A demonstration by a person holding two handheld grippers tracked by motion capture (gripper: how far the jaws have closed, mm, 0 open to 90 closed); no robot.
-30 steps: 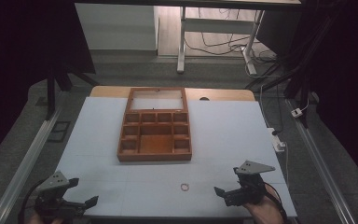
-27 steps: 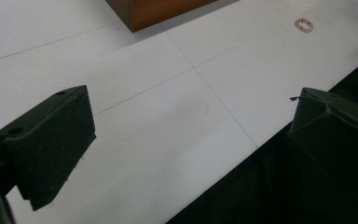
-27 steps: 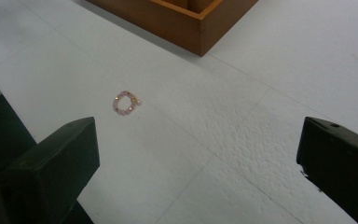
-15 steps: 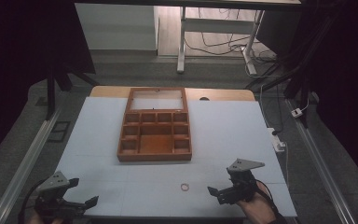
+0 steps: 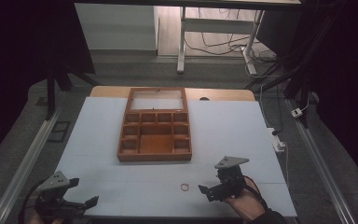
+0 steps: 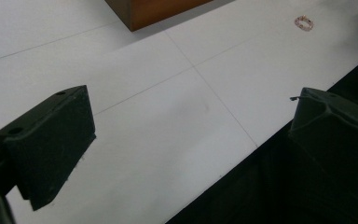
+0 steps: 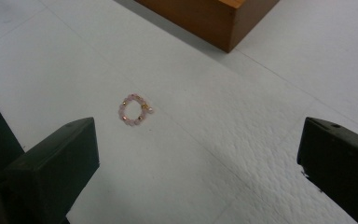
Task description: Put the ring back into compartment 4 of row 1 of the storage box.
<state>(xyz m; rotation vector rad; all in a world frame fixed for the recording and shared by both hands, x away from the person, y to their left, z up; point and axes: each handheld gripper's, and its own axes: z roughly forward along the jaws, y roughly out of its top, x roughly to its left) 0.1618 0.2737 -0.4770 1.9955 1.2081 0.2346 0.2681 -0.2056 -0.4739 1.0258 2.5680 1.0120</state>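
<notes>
your right gripper, jaws wide, hovers just beside the pink bead bracelet lying near the wooden compartment box; centre it before closing. left gripper waits wide, well apart.

A dim room: grey floor, a white desk frame with tangled cables beyond the white-covered bench.

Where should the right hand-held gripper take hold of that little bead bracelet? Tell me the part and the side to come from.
Come from above. The bead bracelet lies flat on the white table, a small thin loop, so a side approach would probably find nothing to pinch. Straddle one stretch of beads, one jaw inside the loop and one outside. The right hand-held gripper is open beside it.
</notes>
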